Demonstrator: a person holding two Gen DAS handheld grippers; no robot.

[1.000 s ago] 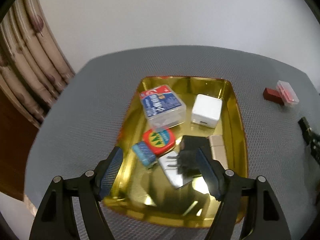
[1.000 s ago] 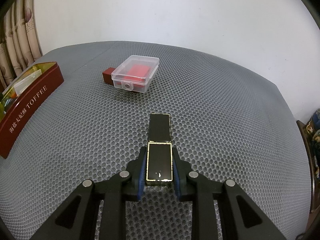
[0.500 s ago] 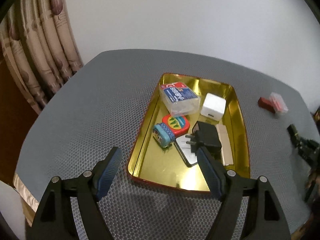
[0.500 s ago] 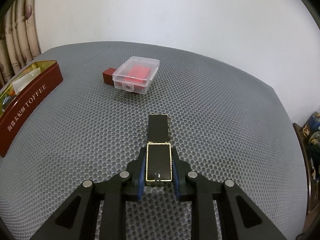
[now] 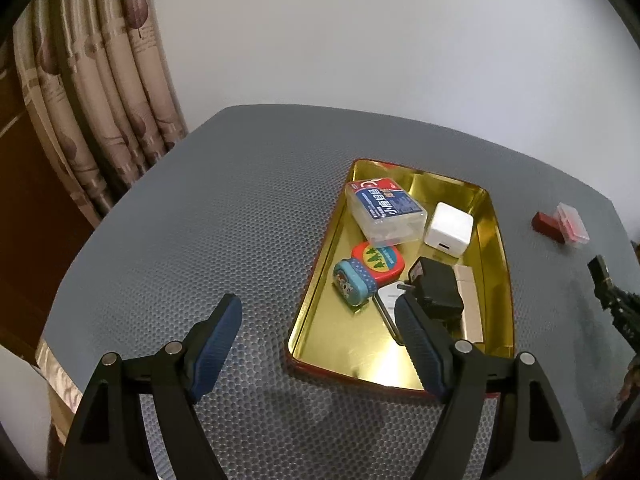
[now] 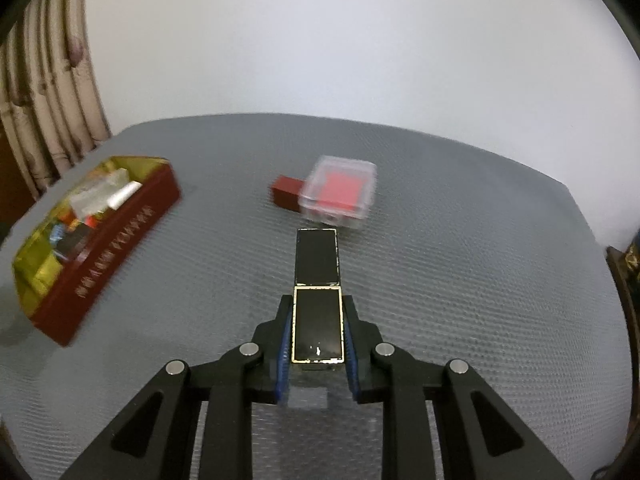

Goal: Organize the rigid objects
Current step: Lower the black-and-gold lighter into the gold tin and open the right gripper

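A gold-lined red tin tray [image 5: 498, 240] sits on the grey table and holds a clear labelled box [image 5: 384, 210], a white charger cube [image 5: 448, 229], a red tin [image 5: 378, 260], a blue tin [image 5: 350, 286], a black plug adapter [image 5: 438, 290] and a beige bar [image 5: 470, 308]. My left gripper [image 5: 320, 336] is open and empty above the table, at the tray's near left. My right gripper [image 6: 318, 328] is shut on a black gold-edged lighter [image 6: 318, 300], held above the table. The tray [image 6: 104, 248] lies to its left.
A clear box with a red insert [image 6: 340, 194] and a dark red block [image 6: 286, 194] lie on the table beyond the lighter; they also show in the left wrist view [image 5: 572, 226]. Curtains [image 5: 92, 92] hang at the left. The table edge is close below the left gripper.
My left gripper has pulled back and up from over the tray, staying open. My right gripper has lifted the lighter off the table and swung; the view is blurred.
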